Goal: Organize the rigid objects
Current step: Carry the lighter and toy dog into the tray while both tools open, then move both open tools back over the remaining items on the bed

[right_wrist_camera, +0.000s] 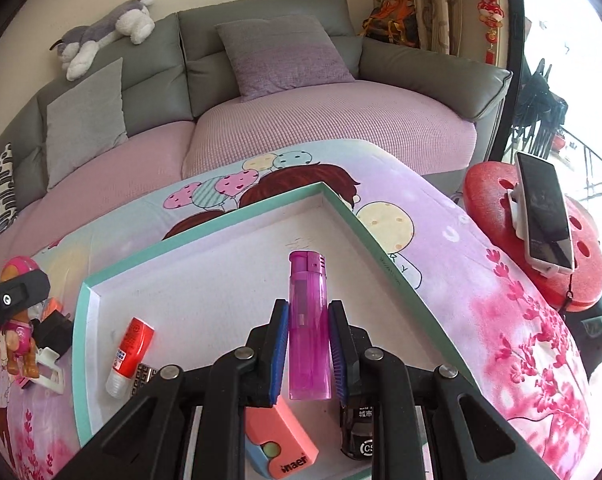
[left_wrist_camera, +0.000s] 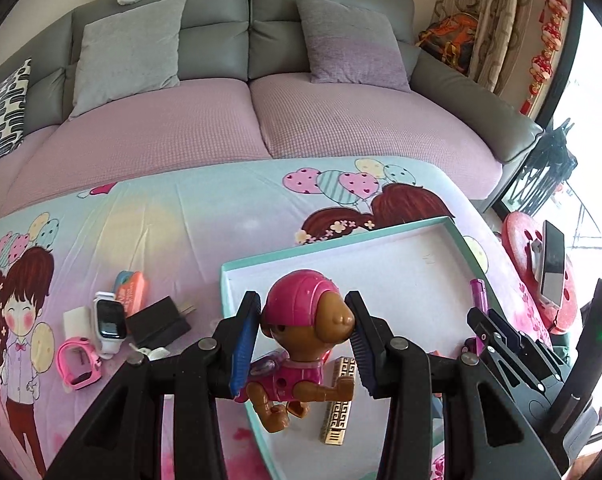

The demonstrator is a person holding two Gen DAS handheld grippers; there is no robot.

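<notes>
My left gripper [left_wrist_camera: 305,322] is shut on a toy dog [left_wrist_camera: 301,320] with a pink helmet, its blue pads on both sides of the head. The dog hangs over the near left corner of a teal-rimmed box [left_wrist_camera: 457,236] with a white floor. My right gripper [right_wrist_camera: 308,314] is shut on a purple lighter [right_wrist_camera: 307,300], held upright above the box's [right_wrist_camera: 261,202] middle. Inside the box lie a red glue stick [right_wrist_camera: 131,354], a gold patterned piece [right_wrist_camera: 143,376], a pink eraser [right_wrist_camera: 281,444] and a black item [right_wrist_camera: 359,428]. Each view shows the other gripper at its edge.
Left of the box on the cartoon-print cloth [left_wrist_camera: 181,220] lie a pink watch [left_wrist_camera: 79,364], a white watch [left_wrist_camera: 109,320], a black charger [left_wrist_camera: 157,320] and an orange item [left_wrist_camera: 131,292]. A phone [right_wrist_camera: 545,220] stands on a red stool [right_wrist_camera: 489,188] to the right. A grey sofa [left_wrist_camera: 253,32] is behind.
</notes>
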